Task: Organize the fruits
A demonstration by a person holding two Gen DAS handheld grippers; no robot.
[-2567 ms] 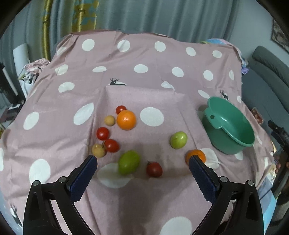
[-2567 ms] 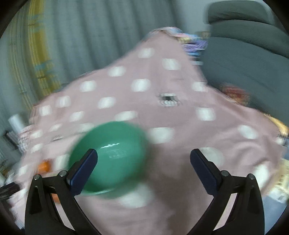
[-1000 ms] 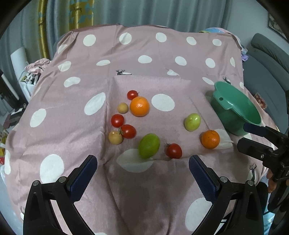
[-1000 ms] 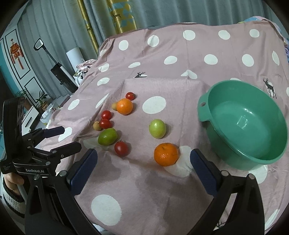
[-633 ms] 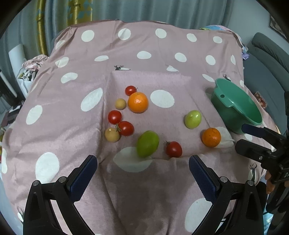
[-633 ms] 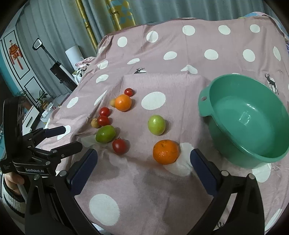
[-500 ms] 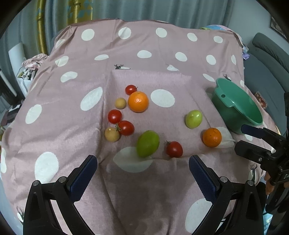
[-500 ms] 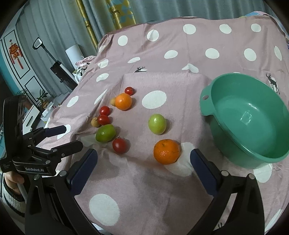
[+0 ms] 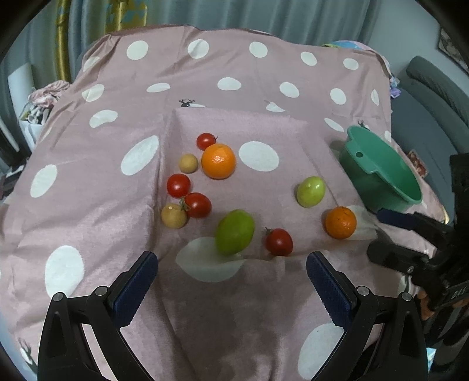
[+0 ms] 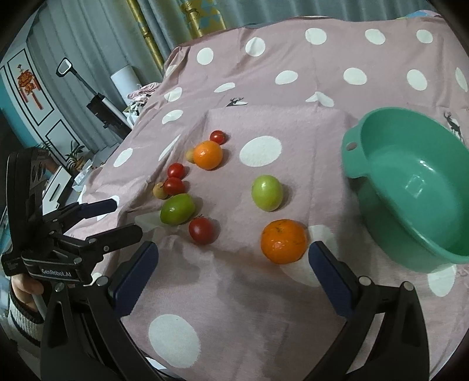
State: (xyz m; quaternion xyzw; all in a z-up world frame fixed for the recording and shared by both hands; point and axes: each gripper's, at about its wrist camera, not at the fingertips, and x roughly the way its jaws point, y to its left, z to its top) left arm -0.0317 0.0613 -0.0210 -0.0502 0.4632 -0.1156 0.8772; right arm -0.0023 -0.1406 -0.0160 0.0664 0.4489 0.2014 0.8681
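Fruits lie on a pink polka-dot cloth point(image 9: 263, 307). A large orange point(image 9: 218, 161), several red tomatoes point(image 9: 198, 205), two small tan fruits point(image 9: 173, 216), a green mango point(image 9: 235, 231), a green apple point(image 9: 311, 191) and a small orange point(image 9: 340, 222) are spread out. An empty green bowl point(image 10: 416, 187) stands at the right. My left gripper point(image 9: 231, 281) is open above the cloth's near side. My right gripper point(image 10: 233, 271) is open, just short of the small orange point(image 10: 283, 241).
The cloth point(image 10: 293, 88) covers a raised block under the fruit, with a step at its edges. A grey sofa point(image 9: 433, 96) is at the right, curtains point(image 9: 234, 14) behind. Each gripper shows in the other's view, the left one point(image 10: 96, 222) and the right one point(image 9: 410, 234).
Both grippers have moved slightly closer to the fruits. The small orange sits nearer the right gripper's fingers. Nothing has been picked up.
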